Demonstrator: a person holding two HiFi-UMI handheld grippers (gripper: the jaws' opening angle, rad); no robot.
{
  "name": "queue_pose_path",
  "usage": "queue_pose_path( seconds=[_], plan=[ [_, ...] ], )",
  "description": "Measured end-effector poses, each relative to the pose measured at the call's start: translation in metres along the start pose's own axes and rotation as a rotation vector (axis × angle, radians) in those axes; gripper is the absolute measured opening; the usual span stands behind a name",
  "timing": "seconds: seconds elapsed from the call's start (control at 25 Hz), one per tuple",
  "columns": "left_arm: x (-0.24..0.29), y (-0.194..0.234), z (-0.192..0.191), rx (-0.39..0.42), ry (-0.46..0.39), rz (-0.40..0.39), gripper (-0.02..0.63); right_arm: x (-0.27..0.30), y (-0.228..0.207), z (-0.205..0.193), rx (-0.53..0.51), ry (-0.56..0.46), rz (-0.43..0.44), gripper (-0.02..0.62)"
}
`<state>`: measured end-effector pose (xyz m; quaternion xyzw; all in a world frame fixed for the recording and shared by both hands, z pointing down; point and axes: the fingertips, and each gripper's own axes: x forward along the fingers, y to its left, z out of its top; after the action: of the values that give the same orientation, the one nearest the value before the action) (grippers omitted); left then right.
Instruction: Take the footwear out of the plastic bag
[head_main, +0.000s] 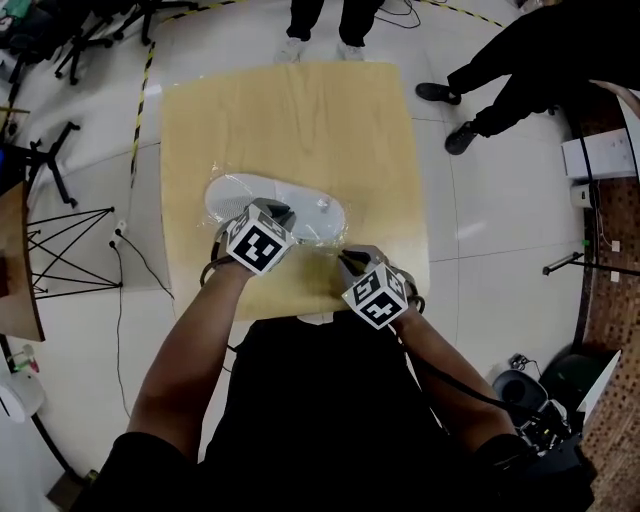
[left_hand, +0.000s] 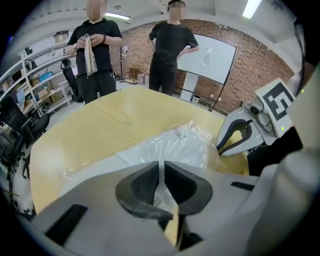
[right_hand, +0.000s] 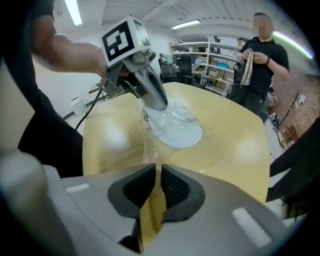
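A white slipper (head_main: 262, 195) lies inside a clear plastic bag (head_main: 322, 236) on the yellow wooden table (head_main: 290, 110). My left gripper (head_main: 283, 213) sits over the slipper's near end. In the left gripper view its jaws (left_hand: 161, 166) stand almost together, with bag film pinched in the slit. The slipper (left_hand: 150, 149) shows under crinkled film (left_hand: 192, 134). My right gripper (head_main: 348, 260) is at the bag's near right edge. Its jaws (right_hand: 158, 168) are nearly closed on a strip of film that runs up to the slipper (right_hand: 175, 131). Each gripper shows in the other's view (left_hand: 221, 149) (right_hand: 159, 104).
One person (head_main: 320, 25) stands at the table's far edge and another (head_main: 510, 70) at the far right. Office chairs (head_main: 90, 30) and a wire stand (head_main: 60, 250) are on the floor to the left. A white box (head_main: 600, 155) stands at the right.
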<state>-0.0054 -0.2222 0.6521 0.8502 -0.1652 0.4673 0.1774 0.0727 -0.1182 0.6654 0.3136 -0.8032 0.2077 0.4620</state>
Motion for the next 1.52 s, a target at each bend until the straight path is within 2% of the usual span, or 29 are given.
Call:
queue_pose_path(
  seconds=[0.2,0.36,0.56,0.6,0.64,0.68,0.8,0.92,1.12,1.32,1.4,1.52],
  plan=[
    [-0.001,0.007,-0.002,-0.017,-0.017,0.008,0.028,-0.012,-0.004,-0.024,0.136,-0.009,0.028,0.002],
    [-0.001,0.005,0.002,-0.005,-0.020,0.024,0.024,-0.025,-0.016,-0.033,0.162,0.005,0.035,0.002],
    [-0.006,0.000,-0.005,-0.014,-0.017,0.014,0.015,-0.042,-0.065,-0.002,0.210,-0.119,-0.072,0.009],
    [-0.006,-0.001,-0.007,-0.014,-0.014,0.007,0.017,-0.040,-0.075,0.003,0.215,-0.123,-0.090,0.045],
    [-0.006,-0.001,-0.008,-0.013,-0.011,0.003,0.017,-0.035,-0.082,0.008,0.210,-0.115,-0.093,0.078],
    [-0.006,-0.002,-0.008,-0.011,-0.009,0.000,0.017,-0.030,-0.084,0.013,0.193,-0.105,-0.079,0.079],
    [-0.005,-0.005,-0.006,0.001,0.003,0.001,0.017,-0.015,-0.072,0.022,0.083,-0.067,-0.006,0.041],
    [-0.005,-0.005,-0.007,0.010,0.011,0.007,0.017,-0.002,-0.075,0.013,0.042,-0.015,-0.024,0.048],
    [-0.005,-0.006,-0.009,-0.009,0.003,-0.008,0.020,-0.003,-0.094,0.001,0.208,-0.046,-0.022,0.039],
    [-0.004,-0.004,-0.010,-0.036,-0.019,-0.006,0.018,-0.025,-0.109,-0.022,0.319,-0.038,-0.094,0.037],
    [-0.005,-0.004,-0.010,-0.035,-0.035,-0.004,0.018,-0.030,-0.094,-0.012,0.410,-0.106,-0.015,0.035],
    [-0.006,-0.002,-0.009,-0.045,-0.055,-0.001,0.018,-0.017,-0.061,0.013,0.594,-0.182,0.206,0.057]
  ],
)
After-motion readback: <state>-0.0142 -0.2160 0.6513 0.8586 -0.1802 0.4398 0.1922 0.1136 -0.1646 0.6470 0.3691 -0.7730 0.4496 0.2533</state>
